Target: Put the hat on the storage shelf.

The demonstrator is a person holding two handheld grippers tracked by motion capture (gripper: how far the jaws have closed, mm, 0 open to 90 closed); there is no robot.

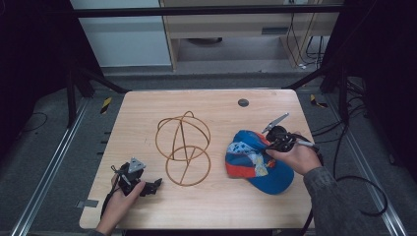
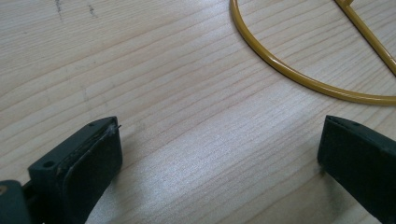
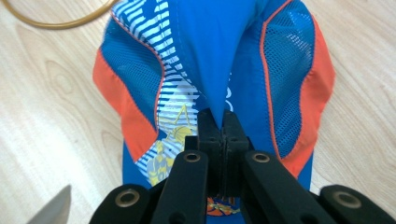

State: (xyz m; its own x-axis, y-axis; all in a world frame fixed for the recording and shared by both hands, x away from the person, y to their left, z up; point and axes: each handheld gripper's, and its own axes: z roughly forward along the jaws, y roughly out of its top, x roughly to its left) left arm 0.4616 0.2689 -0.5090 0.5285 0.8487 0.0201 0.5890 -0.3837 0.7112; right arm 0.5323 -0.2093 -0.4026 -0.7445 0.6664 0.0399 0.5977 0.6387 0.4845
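Your right gripper (image 3: 217,122) has its black jaws pinched tight on a fold of the blue fabric cap with orange mesh panels (image 1: 255,160), which lies on the light wooden table (image 1: 216,201) just right of the golden wire sphere frame (image 1: 184,147). Your left gripper (image 1: 156,184) rests on the table just left of that frame, jaws spread wide with nothing between them.

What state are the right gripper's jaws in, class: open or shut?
Shut. In the right gripper view the right gripper pinches a raised fold of the blue cap between its two jaws, which stand together.
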